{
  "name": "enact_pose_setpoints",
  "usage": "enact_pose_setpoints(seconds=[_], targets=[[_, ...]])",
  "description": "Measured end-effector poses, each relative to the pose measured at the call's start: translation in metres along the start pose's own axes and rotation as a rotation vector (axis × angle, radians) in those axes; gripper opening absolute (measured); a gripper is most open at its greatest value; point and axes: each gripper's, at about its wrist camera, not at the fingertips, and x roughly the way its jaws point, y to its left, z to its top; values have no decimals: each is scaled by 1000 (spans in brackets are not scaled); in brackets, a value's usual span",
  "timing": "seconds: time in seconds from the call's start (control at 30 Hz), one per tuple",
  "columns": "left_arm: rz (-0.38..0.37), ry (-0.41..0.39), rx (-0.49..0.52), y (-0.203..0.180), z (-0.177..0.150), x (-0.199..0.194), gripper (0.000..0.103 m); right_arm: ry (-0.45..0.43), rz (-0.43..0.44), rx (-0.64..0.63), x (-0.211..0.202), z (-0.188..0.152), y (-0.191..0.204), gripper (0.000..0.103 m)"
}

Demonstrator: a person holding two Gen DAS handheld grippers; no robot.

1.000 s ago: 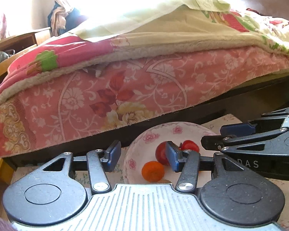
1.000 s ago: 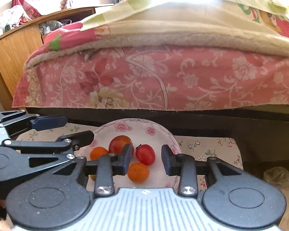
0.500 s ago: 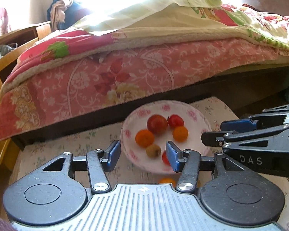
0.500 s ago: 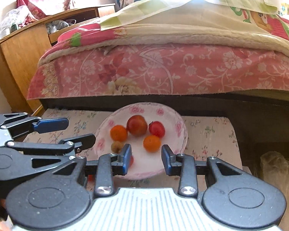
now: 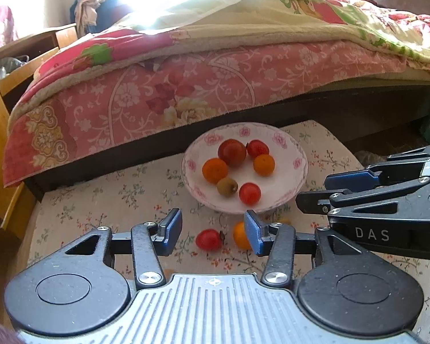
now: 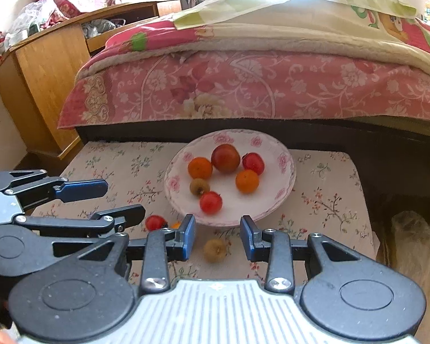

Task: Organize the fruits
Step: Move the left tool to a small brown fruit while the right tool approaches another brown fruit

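Both tongs are backing off from the plate (image 5: 299,172), so the loose fruit is now coming into view. Left tongs (image 5: 213,230): jaws part open, just been closing a little, holding nothing; a red fruit (image 5: 208,239) and an orange (image 5: 239,239) are lying on the cloth between them. Right tongs (image 6: 218,238): narrow gap, empty, a brownish fruit (image 6: 215,250) sitting below. Six fruits are sitting on the plate; I'd say three pickups remain.

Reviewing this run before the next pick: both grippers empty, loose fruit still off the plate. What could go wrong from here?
1. The loose tomato and orange lie close together; closing the left gripper on one could roll the other away.
2. The plate already holds six round fruits; another dropped in may knock them about.
3. The right gripper hangs near the plate's near rim above the brown fruit; it could bump the rim.
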Motion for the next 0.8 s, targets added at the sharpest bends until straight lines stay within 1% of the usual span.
enact_pose_setpoints(seconds=[0.33, 0.5, 0.57, 0.63, 0.8], targets=[[-6, 19, 5, 4, -5, 5, 56, 20, 5, -22, 8, -3, 6, 38], [-8, 36, 11, 6, -12, 9, 56, 49, 14, -37, 15, -7, 8, 38], [-12, 37, 12, 8, -17, 9, 57, 59, 26, -44, 18, -10, 9, 38], [-9, 32, 16, 10, -23, 8, 62, 80, 36, -56, 22, -15, 11, 38], [-1, 43, 27, 20, -35, 9, 63, 128, 47, -88, 35, -26, 15, 38]])
